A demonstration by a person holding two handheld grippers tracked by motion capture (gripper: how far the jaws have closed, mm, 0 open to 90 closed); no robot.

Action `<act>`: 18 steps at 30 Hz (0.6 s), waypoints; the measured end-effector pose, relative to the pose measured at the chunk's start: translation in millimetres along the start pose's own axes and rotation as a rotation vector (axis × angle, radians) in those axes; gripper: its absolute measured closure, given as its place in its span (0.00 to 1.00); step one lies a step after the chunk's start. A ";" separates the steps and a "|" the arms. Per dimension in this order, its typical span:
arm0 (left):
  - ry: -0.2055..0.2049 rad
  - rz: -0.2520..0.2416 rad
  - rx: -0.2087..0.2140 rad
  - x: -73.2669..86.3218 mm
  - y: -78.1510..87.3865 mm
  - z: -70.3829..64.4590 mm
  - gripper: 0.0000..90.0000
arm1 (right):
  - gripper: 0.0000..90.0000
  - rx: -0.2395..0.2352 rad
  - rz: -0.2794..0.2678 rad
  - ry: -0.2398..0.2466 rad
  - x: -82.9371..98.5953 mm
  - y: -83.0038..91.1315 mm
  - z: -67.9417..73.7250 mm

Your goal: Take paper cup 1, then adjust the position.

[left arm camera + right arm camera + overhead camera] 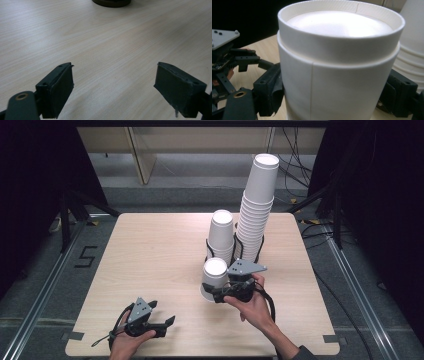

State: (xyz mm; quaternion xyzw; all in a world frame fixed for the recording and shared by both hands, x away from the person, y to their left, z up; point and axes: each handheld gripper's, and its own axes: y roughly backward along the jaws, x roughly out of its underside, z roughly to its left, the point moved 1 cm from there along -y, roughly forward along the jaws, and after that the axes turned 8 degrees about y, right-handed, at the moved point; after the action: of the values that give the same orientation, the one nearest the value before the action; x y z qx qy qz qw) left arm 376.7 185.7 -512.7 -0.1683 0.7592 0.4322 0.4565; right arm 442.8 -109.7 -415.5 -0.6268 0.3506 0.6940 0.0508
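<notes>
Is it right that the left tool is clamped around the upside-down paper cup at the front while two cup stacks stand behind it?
Not quite: the right tool is the one around the upside-down paper cup, as the high view shows. The left tool stands open over bare table. The two cup stacks do stand behind it.

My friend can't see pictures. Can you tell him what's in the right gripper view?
A white paper cup, upside down with its flat bottom on top, sits between the right gripper's two black jaws, which press its sides. To the right behind it is a stack of white cups, and at the left, the left gripper sits over the wooden table.
</notes>
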 end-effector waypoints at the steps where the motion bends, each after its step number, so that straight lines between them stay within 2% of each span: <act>1: -0.006 0.005 -0.001 -0.1 0.4 0.4 0.16 | 0.20 0.000 0.010 -0.011 1.6 -0.9 1.9; 2: -0.007 0.006 0.000 -0.1 0.5 0.4 0.16 | 0.20 -0.012 0.000 0.001 3.0 -3.4 1.8; 4: -0.008 0.004 0.003 0.1 0.5 0.4 0.16 | 0.20 -0.011 0.009 -0.013 4.9 -4.0 3.7; 6: -0.007 0.004 0.003 0.1 0.5 0.4 0.16 | 0.20 -0.008 0.010 0.017 6.7 -4.9 2.1; 7: -0.008 0.005 0.003 0.2 0.6 0.4 0.16 | 0.20 -0.009 0.014 -0.010 8.0 -4.9 3.9; 11: -0.006 -0.001 -0.002 0.0 0.8 -0.9 0.16 | 0.20 -0.022 0.003 -0.005 9.4 -5.3 3.0; 12: -0.005 -0.004 0.000 0.3 0.6 -1.1 0.16 | 0.20 -0.023 0.008 -0.008 9.7 -4.9 2.8; 13: -0.010 0.002 -0.002 0.5 1.2 -1.1 0.16 | 0.20 -0.025 0.006 -0.034 10.2 -4.7 3.8; 15: -0.010 -0.002 0.004 0.8 1.5 -1.8 0.16 | 0.20 -0.021 0.005 -0.030 10.9 -4.7 3.6; 17: -0.001 -0.044 0.030 -0.6 0.5 -5.0 0.16 | 0.20 -0.030 0.009 -0.028 11.4 -6.3 3.8; 18: -0.001 -0.044 0.030 -0.6 0.5 -5.0 0.16 | 0.20 -0.030 0.009 -0.028 11.4 -6.3 3.8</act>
State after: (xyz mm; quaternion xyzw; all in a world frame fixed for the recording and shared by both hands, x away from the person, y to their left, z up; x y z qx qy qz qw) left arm 374.0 181.8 -510.8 -0.1779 0.7617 0.4105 0.4687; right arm 440.4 -107.1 -428.6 -0.6163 0.3420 0.7081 0.0433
